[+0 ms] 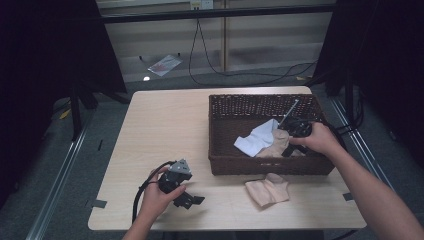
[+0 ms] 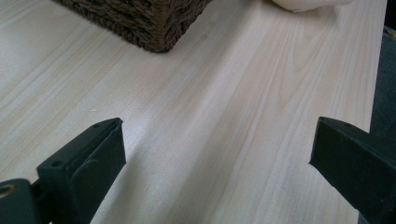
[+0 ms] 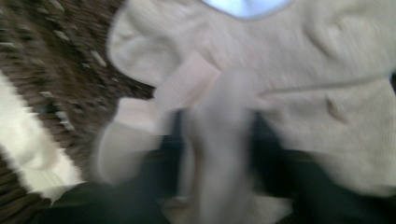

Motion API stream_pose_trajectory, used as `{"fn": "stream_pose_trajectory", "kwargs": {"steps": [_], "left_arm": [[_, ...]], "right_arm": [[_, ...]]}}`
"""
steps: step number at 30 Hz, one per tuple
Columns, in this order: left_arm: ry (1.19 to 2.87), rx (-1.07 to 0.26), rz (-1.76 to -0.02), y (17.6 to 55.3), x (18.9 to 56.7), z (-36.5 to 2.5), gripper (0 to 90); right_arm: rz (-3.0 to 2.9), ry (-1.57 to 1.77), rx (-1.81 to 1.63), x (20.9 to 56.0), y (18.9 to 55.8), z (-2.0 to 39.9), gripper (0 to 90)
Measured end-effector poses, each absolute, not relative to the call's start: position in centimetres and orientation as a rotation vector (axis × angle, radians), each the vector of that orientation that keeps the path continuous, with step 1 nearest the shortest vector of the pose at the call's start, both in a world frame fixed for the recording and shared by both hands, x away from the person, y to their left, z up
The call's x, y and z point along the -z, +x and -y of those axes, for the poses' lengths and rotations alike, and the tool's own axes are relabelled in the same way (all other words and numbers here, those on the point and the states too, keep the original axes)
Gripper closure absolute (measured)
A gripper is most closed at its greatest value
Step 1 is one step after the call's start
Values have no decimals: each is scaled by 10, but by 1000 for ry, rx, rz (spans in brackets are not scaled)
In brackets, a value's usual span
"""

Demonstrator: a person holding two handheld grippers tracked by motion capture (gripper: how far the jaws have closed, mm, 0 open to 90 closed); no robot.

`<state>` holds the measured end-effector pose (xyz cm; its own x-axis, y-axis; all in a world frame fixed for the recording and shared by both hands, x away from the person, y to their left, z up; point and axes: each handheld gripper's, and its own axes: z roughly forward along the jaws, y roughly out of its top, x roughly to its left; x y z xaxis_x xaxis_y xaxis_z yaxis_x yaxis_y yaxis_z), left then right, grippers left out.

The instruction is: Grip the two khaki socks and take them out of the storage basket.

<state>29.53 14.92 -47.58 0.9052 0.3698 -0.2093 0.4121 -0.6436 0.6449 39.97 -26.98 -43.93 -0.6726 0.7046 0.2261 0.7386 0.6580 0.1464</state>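
A dark wicker basket [image 1: 270, 166] stands on the right half of the wooden table [image 1: 165, 125]. Inside it lie a white cloth [image 1: 257, 137] and a beige knitted cloth [image 1: 277, 145]. My right gripper [image 1: 288, 148] reaches down into the basket over the beige cloth. In the right gripper view, blurred, a fold of that beige cloth [image 3: 303, 70] rises between the dark jaws of the right gripper [image 3: 217, 140], pinched there. The white cloth [image 3: 243, 5] peeks out at the top. My left gripper [image 1: 191, 201] rests near the table's front edge, open, with nothing between the jaws of the left gripper [image 2: 217, 135].
A second beige cloth [image 1: 268, 190] lies on the table just in front of the basket, and its edge [image 2: 303, 3] is seen past the basket's corner [image 2: 140, 23]. A black cable [image 1: 142, 192] trails from the left gripper.
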Motion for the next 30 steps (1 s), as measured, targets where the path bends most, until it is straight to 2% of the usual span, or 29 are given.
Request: {"fn": "stream_pose_trajectory", "kwargs": {"steps": [1, 4, 7, 20, 30], "left_arm": [[2331, 74, -556, 295, 476, -149, 29], [2329, 72, -558, 296, 475, -150, 29], [2329, 73, -557, 295, 475, -150, 29], [2326, 75, -549, 295, 475, -148, 29], [2324, 78, -552, 295, 476, -148, 29]], "right_arm": [[2732, -1176, 368, 437, 399, 269, 825], [2713, -1159, 393, 433, 397, 268, 861], [2714, -1145, 415, 428, 396, 270, 862], [2783, -1124, 624, 338, 382, 283, 862], [2792, -1092, 706, 299, 375, 285, 862]]}}
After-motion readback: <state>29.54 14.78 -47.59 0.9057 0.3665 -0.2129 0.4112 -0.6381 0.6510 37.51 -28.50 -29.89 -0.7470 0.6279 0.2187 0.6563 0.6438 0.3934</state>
